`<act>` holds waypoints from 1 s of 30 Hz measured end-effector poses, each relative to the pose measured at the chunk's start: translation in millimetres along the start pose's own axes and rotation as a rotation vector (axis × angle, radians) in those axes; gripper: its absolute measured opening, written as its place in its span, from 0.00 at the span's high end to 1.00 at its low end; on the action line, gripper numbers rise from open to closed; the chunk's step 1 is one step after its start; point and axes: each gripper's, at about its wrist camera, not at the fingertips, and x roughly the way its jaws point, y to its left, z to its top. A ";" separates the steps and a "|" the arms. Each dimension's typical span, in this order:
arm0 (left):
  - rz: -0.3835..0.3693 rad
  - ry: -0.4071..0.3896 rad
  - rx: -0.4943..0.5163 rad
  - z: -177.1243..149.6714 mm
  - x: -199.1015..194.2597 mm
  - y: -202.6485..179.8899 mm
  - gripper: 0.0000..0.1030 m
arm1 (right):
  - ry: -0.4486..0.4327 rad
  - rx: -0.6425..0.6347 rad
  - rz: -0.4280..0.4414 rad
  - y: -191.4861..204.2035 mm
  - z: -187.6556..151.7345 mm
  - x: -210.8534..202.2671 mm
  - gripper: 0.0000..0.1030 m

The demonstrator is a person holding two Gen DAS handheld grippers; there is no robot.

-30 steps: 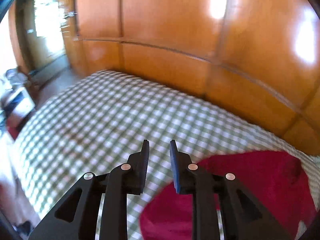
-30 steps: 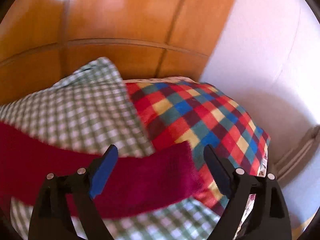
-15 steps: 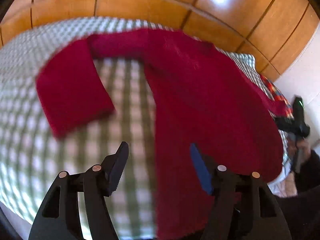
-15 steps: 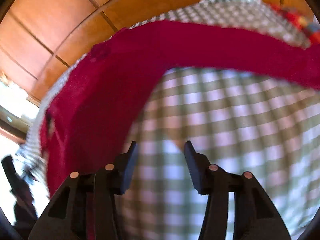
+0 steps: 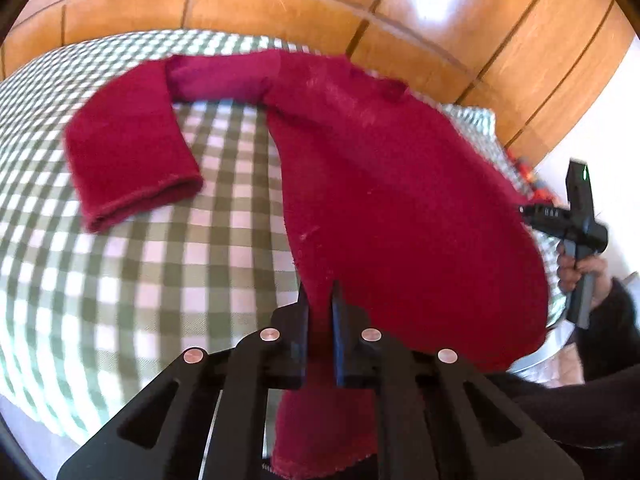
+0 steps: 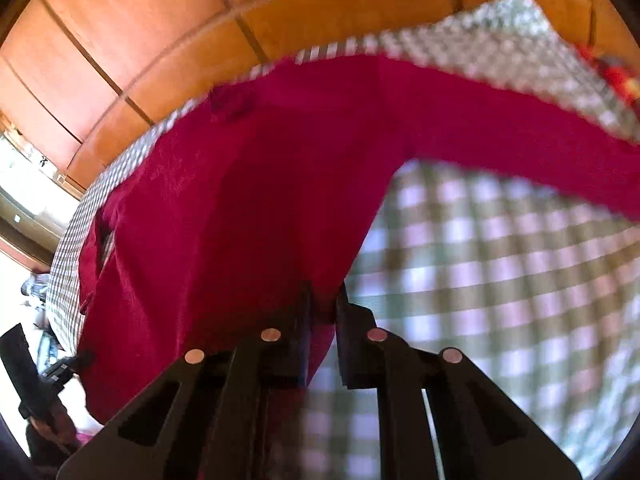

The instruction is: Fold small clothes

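A dark red knitted sweater (image 5: 380, 184) lies spread on a green-and-white checked bed cover (image 5: 168, 264), neck toward the wooden wall. One sleeve (image 5: 128, 152) is bent back toward me on the left. My left gripper (image 5: 319, 300) is shut on the sweater's lower hem at its left side. In the right wrist view the same sweater (image 6: 224, 208) fills the left half, and my right gripper (image 6: 324, 300) is shut on the hem's other corner. The other sleeve (image 6: 540, 148) stretches off to the right.
An orange wooden panelled wall (image 5: 280, 4) runs behind the bed. A red, blue and yellow checked pillow (image 6: 616, 72) sits at the far right. A person's hand (image 5: 576, 272) holds the right gripper's handle beyond the bed's near edge (image 5: 36, 420).
Both grippers swung down from facing the wall to the sweater's hem. Each stood open over the cloth half a second ago and has now closed on it.
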 end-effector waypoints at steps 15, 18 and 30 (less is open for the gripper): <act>0.073 0.071 -0.092 -21.8 8.0 24.0 0.92 | 0.080 0.065 0.176 -44.0 -58.6 -21.7 0.35; 0.088 0.077 -0.077 -21.9 10.5 21.0 0.92 | 0.156 0.086 0.330 -27.1 -85.6 -9.5 0.30; -0.005 0.038 -0.076 -20.4 -14.4 0.3 0.92 | -0.088 0.031 0.440 -48.2 -48.0 -139.8 0.59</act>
